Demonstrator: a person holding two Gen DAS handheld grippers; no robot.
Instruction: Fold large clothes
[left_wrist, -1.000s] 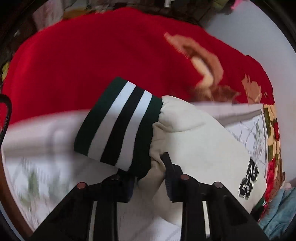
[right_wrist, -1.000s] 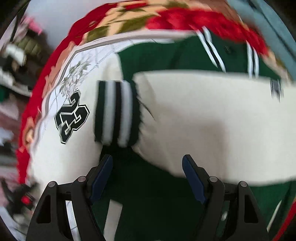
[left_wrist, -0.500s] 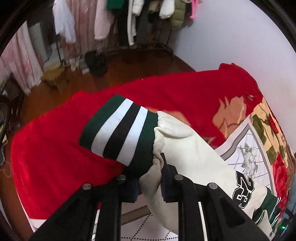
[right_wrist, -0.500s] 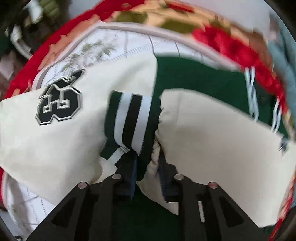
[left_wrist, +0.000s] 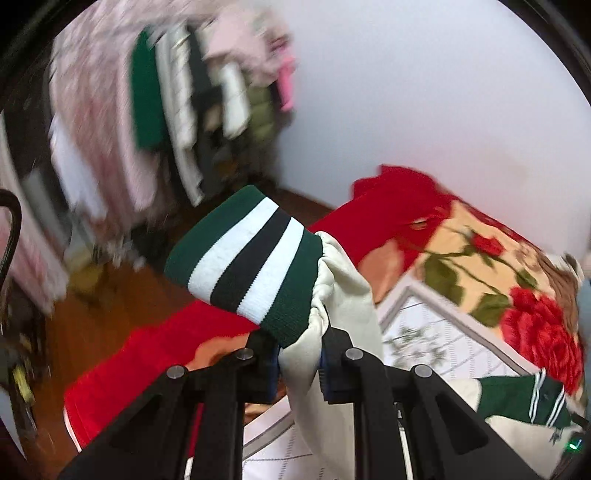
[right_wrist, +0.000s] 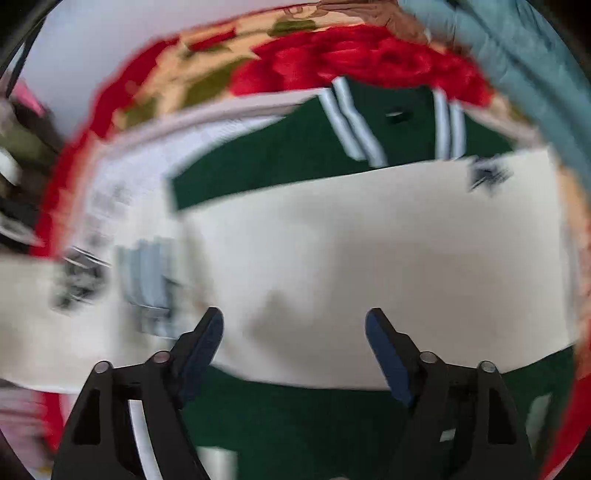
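Note:
A green varsity jacket with cream sleeves lies on a bed. My left gripper (left_wrist: 299, 354) is shut on the cream sleeve (left_wrist: 343, 295) just behind its green, white and black striped cuff (left_wrist: 247, 262), holding it up in the air. My right gripper (right_wrist: 295, 332) is open and empty above the other cream sleeve (right_wrist: 388, 254), which lies across the green jacket body (right_wrist: 369, 435). The striped collar (right_wrist: 391, 125) shows at the far side. The right wrist view is blurred.
The bed carries a red floral blanket (left_wrist: 517, 295) over a white patterned sheet (left_wrist: 436, 339). A rack of hanging clothes (left_wrist: 155, 96) stands beyond the bed by a white wall (left_wrist: 424, 92). A blue-grey garment (right_wrist: 517, 55) lies at the bed's far right.
My left gripper has lifted the sleeve cuff higher, bringing the clothes rack into view. My right gripper, shut on the other sleeve half a second ago, has let go and opened.

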